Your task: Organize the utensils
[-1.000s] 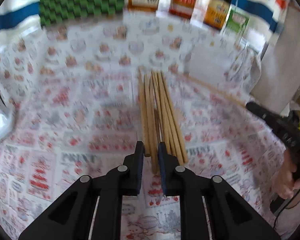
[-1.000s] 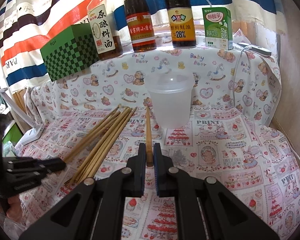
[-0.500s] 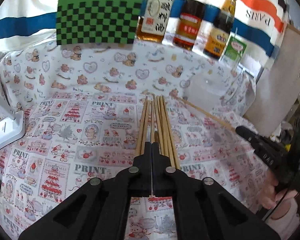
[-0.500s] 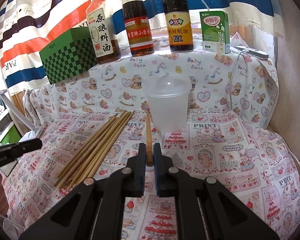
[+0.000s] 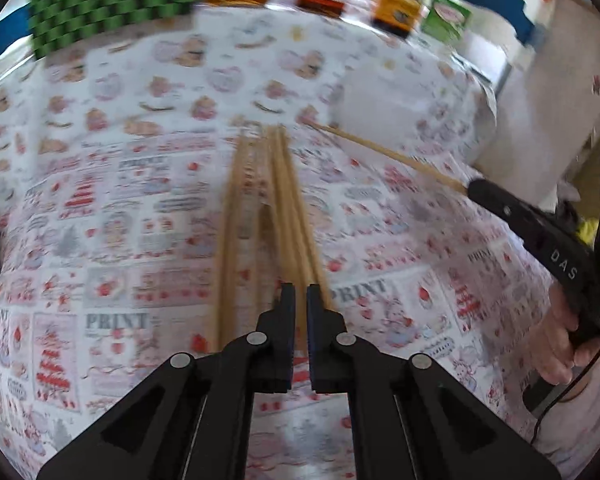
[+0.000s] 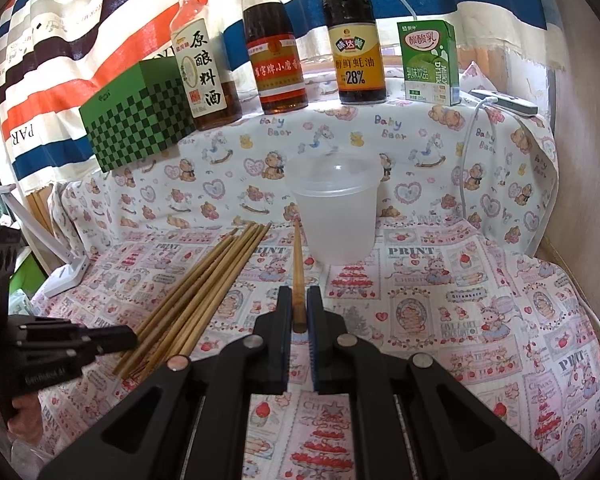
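Chopsticks (image 6: 204, 284) mostly lie loose left of the right hand-held gripper (image 6: 299, 312), which clamps one short of the empty cup (image 6: 336, 216); the left hand-held gripper (image 5: 298, 300) nips another.

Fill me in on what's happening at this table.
A person is sorting chopsticks with two handheld grippers. The right gripper is shut on a single chopstick that points toward the empty plastic cup. The left gripper sits at the near ends of the chopstick bundle lying on the patterned cloth, jaws slightly apart around one stick; blur hides whether it grips.
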Tool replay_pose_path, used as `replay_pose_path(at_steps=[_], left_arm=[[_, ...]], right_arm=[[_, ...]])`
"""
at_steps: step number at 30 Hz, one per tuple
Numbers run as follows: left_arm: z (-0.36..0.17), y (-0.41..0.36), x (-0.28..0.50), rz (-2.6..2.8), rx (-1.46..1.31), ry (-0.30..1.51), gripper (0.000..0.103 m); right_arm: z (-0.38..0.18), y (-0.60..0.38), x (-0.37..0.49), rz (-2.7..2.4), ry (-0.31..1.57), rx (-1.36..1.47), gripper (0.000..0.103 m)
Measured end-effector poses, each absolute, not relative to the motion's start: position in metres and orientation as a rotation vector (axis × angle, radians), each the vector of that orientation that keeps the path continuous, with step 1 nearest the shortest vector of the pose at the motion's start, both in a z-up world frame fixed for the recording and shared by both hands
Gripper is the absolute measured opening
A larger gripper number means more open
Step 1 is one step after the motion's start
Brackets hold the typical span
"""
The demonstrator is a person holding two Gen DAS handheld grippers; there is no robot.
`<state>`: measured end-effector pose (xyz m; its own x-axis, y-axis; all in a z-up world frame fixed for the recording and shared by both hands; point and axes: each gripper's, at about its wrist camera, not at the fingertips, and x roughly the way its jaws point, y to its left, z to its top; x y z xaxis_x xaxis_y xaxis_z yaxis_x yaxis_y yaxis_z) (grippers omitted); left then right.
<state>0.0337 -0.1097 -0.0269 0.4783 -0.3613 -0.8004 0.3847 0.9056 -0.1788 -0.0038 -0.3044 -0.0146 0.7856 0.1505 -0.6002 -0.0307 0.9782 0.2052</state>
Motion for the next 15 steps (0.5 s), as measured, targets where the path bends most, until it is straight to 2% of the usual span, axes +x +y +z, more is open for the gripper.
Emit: replay_pose_path(at_steps=[10,12,14,15], left_arm=[[-0.042,-0.129,0.053,-0.333,0.119,1.029,0.009],[-0.047,-0.125,0.059,-0.330,0.071,1.059,0.022],[-0.048,-0.121,0.061,-0.326,0.035,1.062,0.022],[-0.048,-0.120,0.061,-0.323,0.036,1.060,0.016]], right_arm=[[-0.016,-0.304,-0.003,0.096,0.665,0.184,0.007],[-0.016,-0.304,-0.003,0.096,0.665,0.184,0.007],[-0.016,-0.304,-0.003,0.096,0.665,0.186,0.007],[-0.016,-0.304,-0.003,0.096,0.665,0.187,0.007]])
